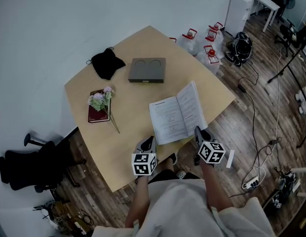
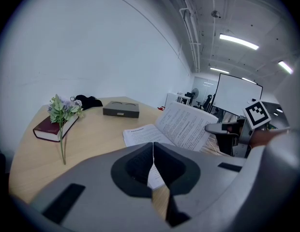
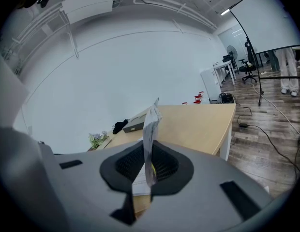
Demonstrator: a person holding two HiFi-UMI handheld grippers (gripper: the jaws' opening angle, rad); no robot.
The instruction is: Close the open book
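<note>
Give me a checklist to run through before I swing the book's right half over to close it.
1. Right claw shut on the open book, on its right-hand half: ok.
2. Right half raised off the table: ok.
3. Left claw shut and empty, at the left page's near corner: ok.
4. Left page bare, nothing lying on it: ok.
5. Flowers and grey box lie apart from the book: ok.
6. Cover gripped along with the pages: cannot tell.
</note>
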